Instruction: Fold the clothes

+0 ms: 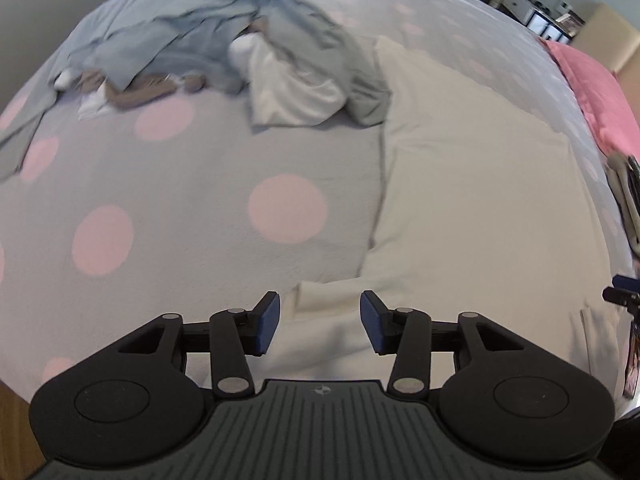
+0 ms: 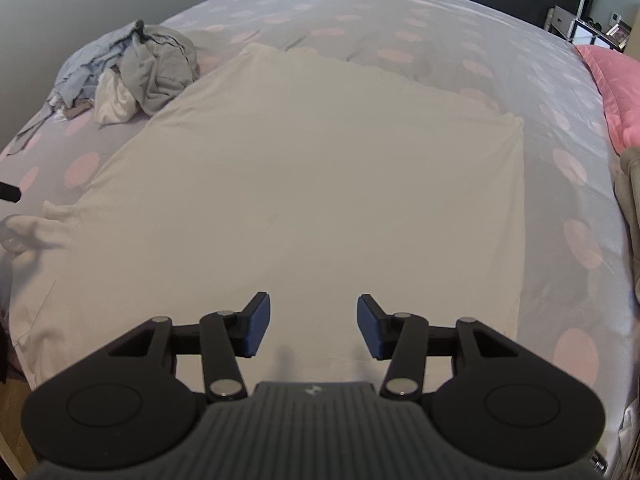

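Observation:
A cream-white garment (image 2: 312,184) lies spread flat on the bed, its sleeve end (image 2: 48,220) reaching out at the left. In the left wrist view the same garment (image 1: 472,184) fills the right half. My left gripper (image 1: 320,322) hovers above the garment's near left corner, jaws apart with nothing between the blue pads. Over the garment's near edge, my right gripper (image 2: 313,326) stands open and empty too. A heap of unfolded clothes (image 1: 248,48), pale blue, grey and white, sits at the far left of the bed (image 2: 132,68).
The bed cover (image 1: 160,208) is grey with pink dots. A pink pillow (image 2: 616,92) lies at the far right, with dark shelving (image 2: 576,20) behind it. Wooden floor (image 1: 16,432) shows at the lower left. Part of the other gripper (image 1: 624,196) shows at the right edge.

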A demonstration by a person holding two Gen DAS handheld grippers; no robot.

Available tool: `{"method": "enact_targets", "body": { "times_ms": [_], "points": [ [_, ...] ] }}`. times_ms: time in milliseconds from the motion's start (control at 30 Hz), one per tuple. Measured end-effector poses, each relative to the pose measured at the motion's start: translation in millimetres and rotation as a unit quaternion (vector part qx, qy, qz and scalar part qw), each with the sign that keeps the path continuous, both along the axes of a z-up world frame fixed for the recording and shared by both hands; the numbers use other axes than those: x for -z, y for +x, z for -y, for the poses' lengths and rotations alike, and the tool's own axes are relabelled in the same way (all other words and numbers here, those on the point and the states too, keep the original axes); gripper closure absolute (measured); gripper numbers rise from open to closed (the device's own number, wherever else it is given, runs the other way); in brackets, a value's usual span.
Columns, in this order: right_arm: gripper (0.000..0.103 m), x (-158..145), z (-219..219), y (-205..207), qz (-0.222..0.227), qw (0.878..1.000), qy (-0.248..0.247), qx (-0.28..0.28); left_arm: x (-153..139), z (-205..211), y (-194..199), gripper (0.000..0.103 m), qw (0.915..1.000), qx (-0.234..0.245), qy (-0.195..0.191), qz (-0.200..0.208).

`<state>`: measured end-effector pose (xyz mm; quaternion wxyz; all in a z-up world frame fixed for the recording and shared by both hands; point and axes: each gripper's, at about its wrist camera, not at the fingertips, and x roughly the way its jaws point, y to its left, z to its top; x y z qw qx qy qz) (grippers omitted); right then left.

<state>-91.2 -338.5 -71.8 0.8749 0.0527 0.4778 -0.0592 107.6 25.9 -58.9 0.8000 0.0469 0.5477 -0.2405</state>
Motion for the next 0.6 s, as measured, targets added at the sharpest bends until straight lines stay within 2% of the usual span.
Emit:
{"method": "enact_targets", "body": {
  "times_ms": [67, 200, 300, 333, 400, 433, 500, 600],
  "points": [
    [0.051, 5, -2, 7, -0.007, 1.0, 0.0, 0.002, 6, -5, 4, 0.054, 1.0, 0.0, 0.002, 0.007],
    [0.051, 11, -2, 18, -0.019, 1.0, -0.007, -0.001, 25, 2, 9, 0.054, 0.9993, 0.033, 0.001, 0.017],
    [0.051, 13, -1, 23, -0.022, 1.0, -0.002, -0.001, 42, 14, 6, 0.055, 0.9964, 0.071, 0.035, 0.031],
    [0.051, 13, -1, 23, -0.022, 1.0, -0.001, -0.002, 47, 18, 5, 0.058, 0.9949, 0.081, 0.045, 0.04],
    [0.051, 15, -1, 24, -0.024, 1.0, -0.002, -0.004, 50, 25, 6, 0.077, 0.9933, 0.094, 0.046, 0.05],
    [0.051, 15, -1, 23, -0.025, 1.0, -0.003, -0.006, 50, 27, 8, 0.093, 0.9929, 0.098, 0.042, 0.053],
    [0.051, 15, -1, 20, -0.026, 1.0, -0.008, -0.008, 42, 32, 11, 0.099, 0.9931, 0.098, 0.032, 0.056],
    [0.051, 15, 0, 17, -0.024, 1.0, -0.01, -0.011, 22, 36, 14, 0.101, 0.9933, 0.089, 0.024, 0.07]
  ]
}}
